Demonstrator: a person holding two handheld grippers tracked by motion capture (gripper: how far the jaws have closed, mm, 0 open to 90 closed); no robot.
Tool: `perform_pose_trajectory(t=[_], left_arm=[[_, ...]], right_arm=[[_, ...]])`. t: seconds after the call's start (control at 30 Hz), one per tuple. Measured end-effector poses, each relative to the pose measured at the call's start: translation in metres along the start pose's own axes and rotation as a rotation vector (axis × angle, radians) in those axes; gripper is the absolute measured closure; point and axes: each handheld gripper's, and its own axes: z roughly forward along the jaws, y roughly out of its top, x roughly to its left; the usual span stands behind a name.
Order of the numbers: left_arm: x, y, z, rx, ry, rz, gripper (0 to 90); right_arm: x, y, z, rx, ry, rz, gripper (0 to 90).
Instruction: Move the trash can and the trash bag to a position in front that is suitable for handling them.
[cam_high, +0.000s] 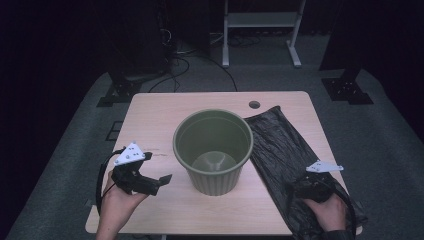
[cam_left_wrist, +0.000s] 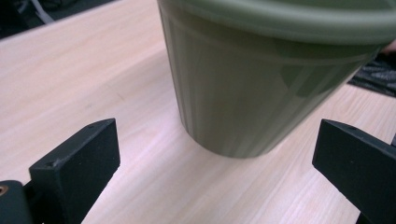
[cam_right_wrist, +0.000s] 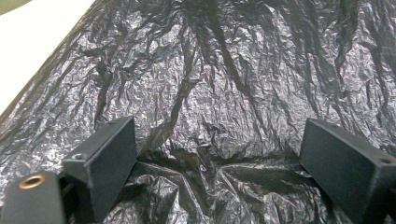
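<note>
— Wood-grain worktop (cam_high: 150, 112), pale, and at its left the left gripper (cam_high: 162, 179) sits low over the surface in the person's left hand (cam_high: 117, 200). How do its jaws stand?

— Wide apart, with nothing between them. In the left gripper view they frame bare wood, and they point at the ribbed side of the green bin (cam_left_wrist: 261, 88), which stands near but apart from them.

— Where is that bin in the high view?

— Upright in the middle of the worktop (cam_high: 213, 150), mouth open upward, nothing visible inside. Its right side touches or overlaps the edge of the black plastic bag (cam_high: 285, 150).

— And the bag itself?

— It lies flat and crinkled along the right part of the worktop, from the far edge near a small round hole (cam_high: 254, 104) to the near right corner.

— The right gripper?

— The right gripper (cam_high: 300, 190) is down on the bag's near end, in the person's right hand (cam_high: 327, 210). In the right gripper view its jaws are spread wide, and the film (cam_right_wrist: 215, 93) puckers into folds between them. Whether the tips press into the plastic, I cannot tell.
</note>
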Motion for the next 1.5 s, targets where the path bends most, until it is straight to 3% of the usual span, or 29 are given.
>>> perform_pose_trajectory(t=[0.5,1.03,1.33,1.5], left_arm=[[0.004,-0.049,0.045,0.058,-0.009,-0.014,0.0],[0.007,-0.071,0.075,0.050,0.002,0.002,0.0],[0.008,-0.081,0.090,0.104,0.008,0.036,0.0],[0.011,-0.088,0.094,0.125,-0.005,0.015,0.0]], right_arm=[[0.001,0.000,0.000,0.000,0.014,-0.012,10.0],[0.000,0.000,0.000,0.000,0.015,-0.013,10.0],[0.000,0.000,0.000,0.000,0.016,-0.013,10.1],[0.000,0.000,0.000,0.000,0.016,-0.013,10.0]])
